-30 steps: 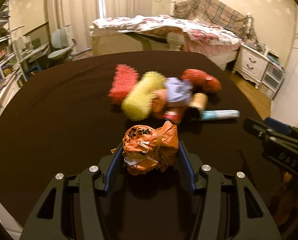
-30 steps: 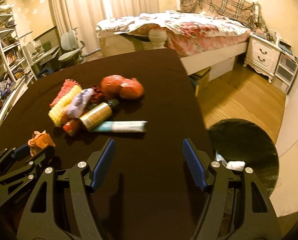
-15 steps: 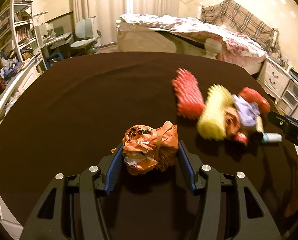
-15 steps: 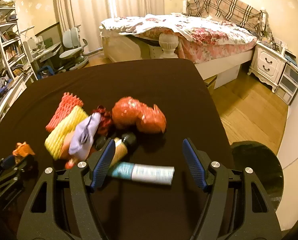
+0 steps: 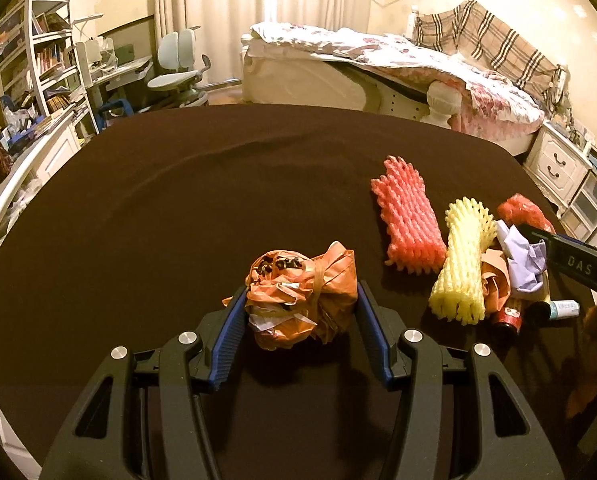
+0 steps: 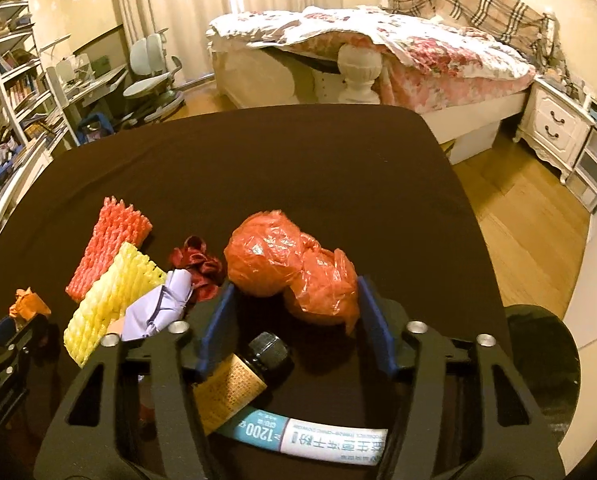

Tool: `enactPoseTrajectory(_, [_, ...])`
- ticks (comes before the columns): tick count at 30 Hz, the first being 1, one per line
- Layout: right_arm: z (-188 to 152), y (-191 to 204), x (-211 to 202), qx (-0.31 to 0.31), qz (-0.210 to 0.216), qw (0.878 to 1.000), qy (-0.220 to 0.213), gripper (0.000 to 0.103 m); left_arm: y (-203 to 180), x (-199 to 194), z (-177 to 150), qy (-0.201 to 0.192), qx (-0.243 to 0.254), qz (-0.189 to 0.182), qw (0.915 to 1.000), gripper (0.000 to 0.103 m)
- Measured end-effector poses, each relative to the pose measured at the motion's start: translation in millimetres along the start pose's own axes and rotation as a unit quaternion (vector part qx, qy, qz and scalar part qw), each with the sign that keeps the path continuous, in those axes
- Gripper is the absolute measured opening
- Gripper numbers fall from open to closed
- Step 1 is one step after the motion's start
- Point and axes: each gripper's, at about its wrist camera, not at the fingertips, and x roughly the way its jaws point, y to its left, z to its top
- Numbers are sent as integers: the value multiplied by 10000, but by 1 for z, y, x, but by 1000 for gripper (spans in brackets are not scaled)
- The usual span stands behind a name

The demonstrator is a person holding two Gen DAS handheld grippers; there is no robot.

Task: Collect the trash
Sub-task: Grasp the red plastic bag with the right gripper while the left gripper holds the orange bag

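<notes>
Tied orange bag [image 5: 302,300] clamped shut; black bin [image 6: 546,364] beside table [image 6: 298,168].

Warm dim light, sharp focus, fisheye-warped edges

Unmade bed [image 6: 378,48], cream curtains [image 5: 258,12], bookshelves [image 5: 46,52]

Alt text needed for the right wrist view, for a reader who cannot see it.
The right gripper is closing around a crumpled red plastic bag on a dark table. Left of it lie red and yellow foam nets and a lilac wad; below, a bottle and a tube.
</notes>
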Motion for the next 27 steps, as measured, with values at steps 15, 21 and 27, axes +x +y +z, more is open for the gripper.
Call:
enactPoseTrajectory(15, [-21, -33, -46, 324, -24, 9988, -356, 48, -15, -26, -8, -216, -39, -170, 9996, 54])
enactPoseTrajectory(21, [-44, -57, -74, 514, -107, 9976, -461, 48, -38, -42, -16, -382, 46, -345, 9987, 54])
enactPoseTrajectory(27, [-69, -85, -100, 692, -323, 9953, -598, 48, -68, -57, -28, -479, 245, -594, 9968, 54])
